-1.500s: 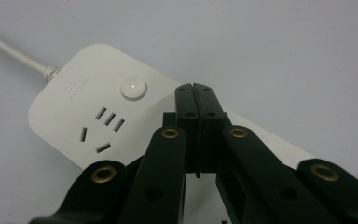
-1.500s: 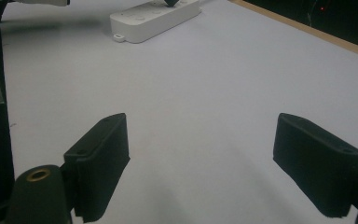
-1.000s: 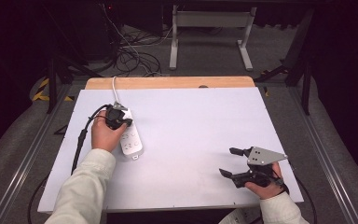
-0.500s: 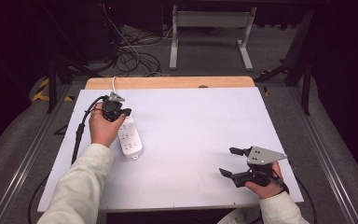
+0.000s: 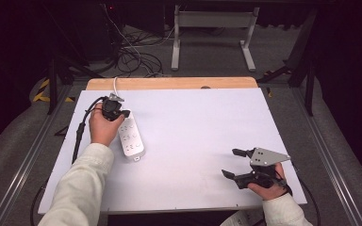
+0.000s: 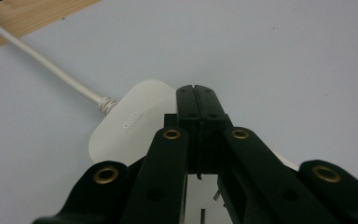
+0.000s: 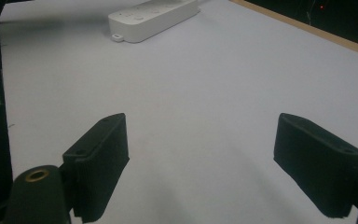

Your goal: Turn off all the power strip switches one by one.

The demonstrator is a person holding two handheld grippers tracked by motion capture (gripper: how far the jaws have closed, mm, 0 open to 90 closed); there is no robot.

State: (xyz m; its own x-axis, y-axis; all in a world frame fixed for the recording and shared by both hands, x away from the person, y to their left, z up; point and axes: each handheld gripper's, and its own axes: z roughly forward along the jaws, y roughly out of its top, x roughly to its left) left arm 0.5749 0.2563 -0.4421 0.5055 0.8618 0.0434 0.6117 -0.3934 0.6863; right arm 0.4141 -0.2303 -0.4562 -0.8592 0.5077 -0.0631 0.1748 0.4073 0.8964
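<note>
A white power strip (image 5: 131,137) lies on the white table top (image 5: 202,127) at the left, and its white cable (image 5: 115,84) runs off toward the far wooden edge. My left gripper (image 5: 126,113) hovers over the strip's far end, jaws shut with nothing between them. In the left gripper view the closed tips (image 6: 196,93) sit just above the strip's rounded cable end (image 6: 130,116), where the cable (image 6: 42,60) comes out. My right gripper (image 5: 230,163) rests near the front right, open and empty. In its own view the right gripper (image 7: 209,163) faces bare table, the strip (image 7: 154,14) far off.
A wooden strip (image 5: 169,83) borders the table's far edge. A black cable (image 5: 79,134) trails from the left gripper down the table's left side. Metal rails flank the table, and a stand's legs (image 5: 212,42) and loose cables lie on the floor beyond.
The left hand has shifted a little toward the far end of the power strip, jaws still shut. The right hand and its open gripper have stayed put.
</note>
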